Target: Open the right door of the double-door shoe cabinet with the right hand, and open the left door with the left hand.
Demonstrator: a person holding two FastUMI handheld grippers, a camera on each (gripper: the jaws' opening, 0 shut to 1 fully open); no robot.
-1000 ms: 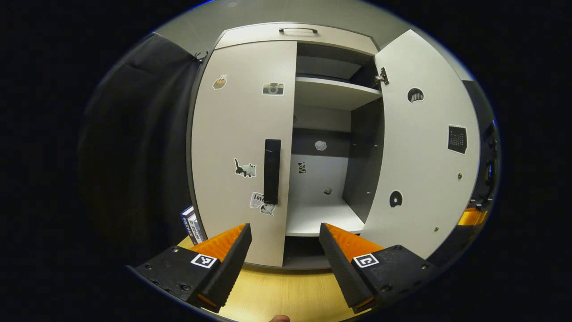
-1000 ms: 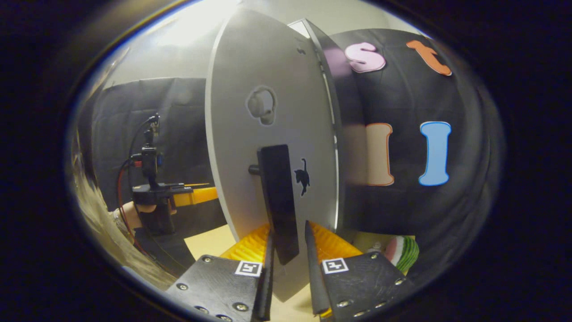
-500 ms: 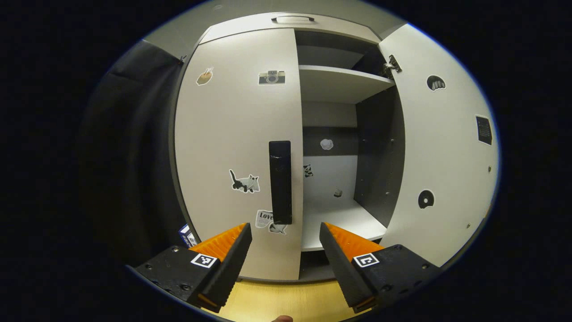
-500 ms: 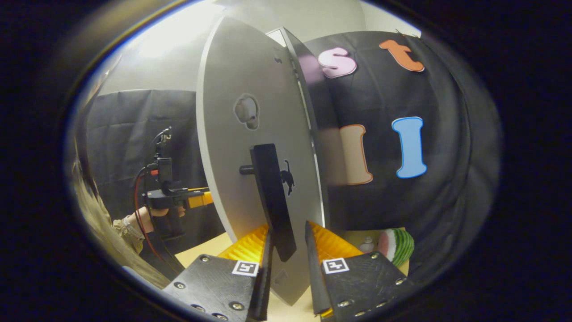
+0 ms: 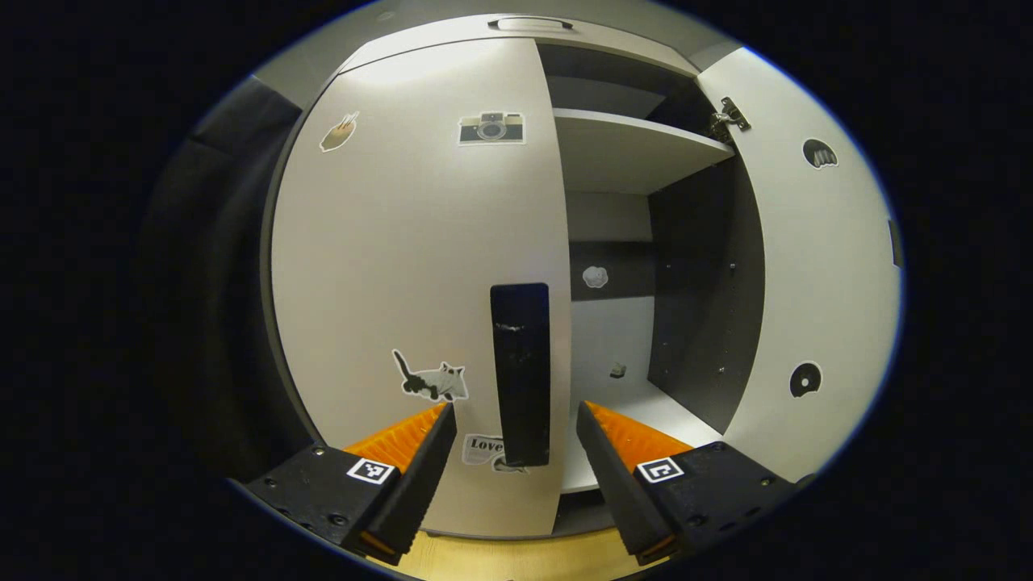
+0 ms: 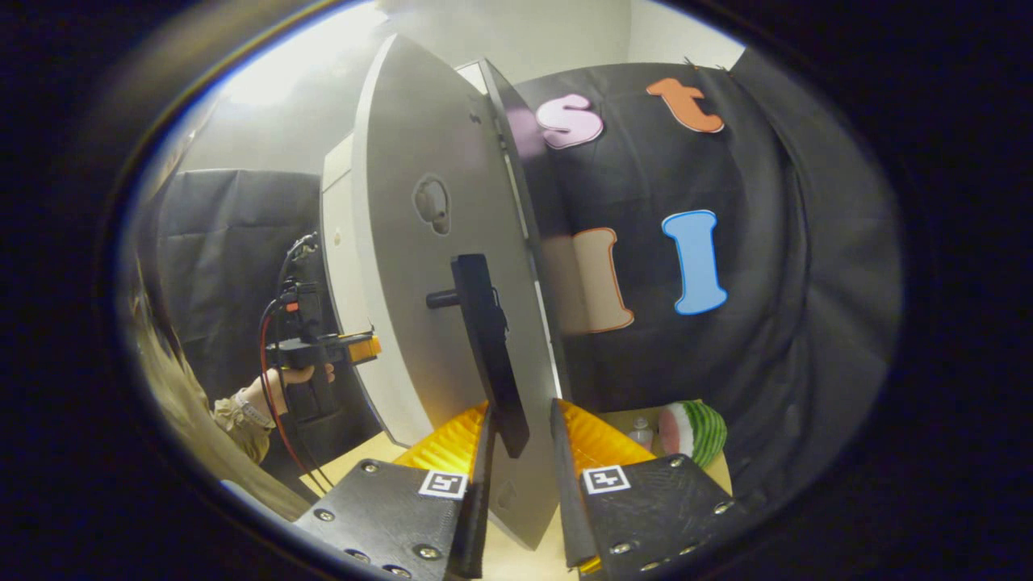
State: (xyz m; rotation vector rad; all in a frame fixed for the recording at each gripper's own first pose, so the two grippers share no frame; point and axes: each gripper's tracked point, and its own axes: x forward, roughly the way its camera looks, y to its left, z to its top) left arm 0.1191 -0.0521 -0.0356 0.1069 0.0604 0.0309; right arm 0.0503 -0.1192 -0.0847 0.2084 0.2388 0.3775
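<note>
In the left gripper view the grey shoe cabinet's left door is closed, with stickers on it and an upright black handle. My left gripper is open, its fingers on either side of the handle's lower end without touching it. The right door stands swung open, baring the shelves. In the right gripper view my right gripper is shut on the right door's black handle, on the outer face of that door. The left gripper shows farther off, held by a hand.
The cabinet stands on a yellow wooden tabletop. A watermelon-slice toy and a small white item lie on the table beyond the right door. Black cloth walls close in on both sides.
My left gripper has come closer to the left door, so its handle now lies between the open fingers. The right door has swung further open with my right gripper on its handle.
</note>
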